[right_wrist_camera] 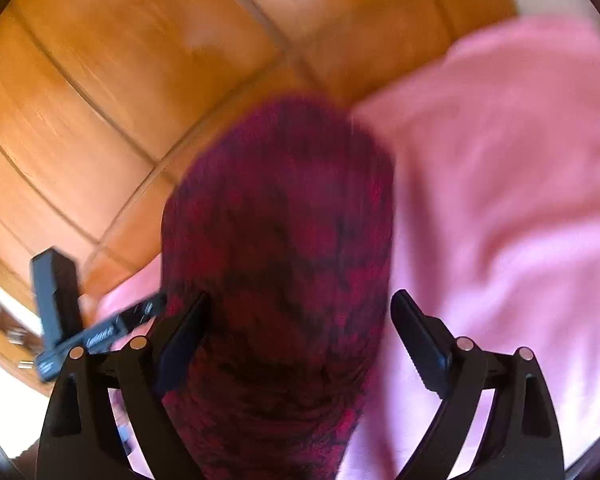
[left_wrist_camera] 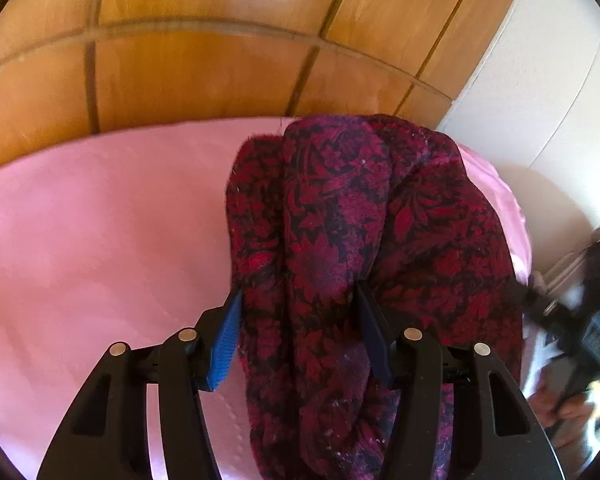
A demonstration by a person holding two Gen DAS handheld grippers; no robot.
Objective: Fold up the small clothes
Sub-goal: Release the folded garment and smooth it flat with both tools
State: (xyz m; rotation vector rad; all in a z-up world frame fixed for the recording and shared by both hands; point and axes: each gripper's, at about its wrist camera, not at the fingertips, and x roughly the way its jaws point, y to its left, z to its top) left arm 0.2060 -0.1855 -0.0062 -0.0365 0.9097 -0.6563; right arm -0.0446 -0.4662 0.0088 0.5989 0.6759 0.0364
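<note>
A dark red and black flowered garment (left_wrist_camera: 340,240) hangs bunched over my left gripper (left_wrist_camera: 298,296), above a pink sheet (left_wrist_camera: 100,220). The left fingers (left_wrist_camera: 226,332) press the cloth from both sides, shut on a thick fold. In the blurred right wrist view the same garment (right_wrist_camera: 276,240) drapes between and over the fingers of my right gripper (right_wrist_camera: 300,304). Its jaws stand wide apart; the right finger (right_wrist_camera: 420,340) is free of the cloth and the left finger touches it.
Wooden wardrobe panels (left_wrist_camera: 220,60) stand behind the bed. A white wall (left_wrist_camera: 540,100) is at the right. The other gripper's black body (left_wrist_camera: 580,328) shows at the right edge, and in the right wrist view (right_wrist_camera: 56,300) at the left.
</note>
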